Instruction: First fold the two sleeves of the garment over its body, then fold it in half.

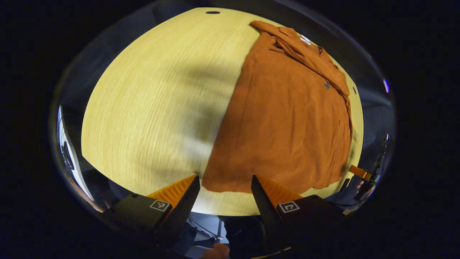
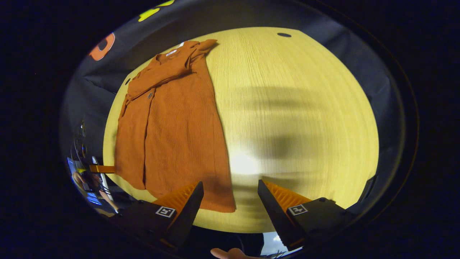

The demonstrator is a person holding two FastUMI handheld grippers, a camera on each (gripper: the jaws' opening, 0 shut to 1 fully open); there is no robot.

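Both claws [image 1: 224,187] [image 2: 230,192] agape above garment [image 1: 287,122] hem, bare table [image 1: 154,100] alongside

Recording booth, not a home: pale wood-grain table [image 2: 294,108] with cable hole [image 2: 284,35], black cloth wall [image 2: 251,18] behind its far edge, lit screen [image 2: 77,172] off one corner.
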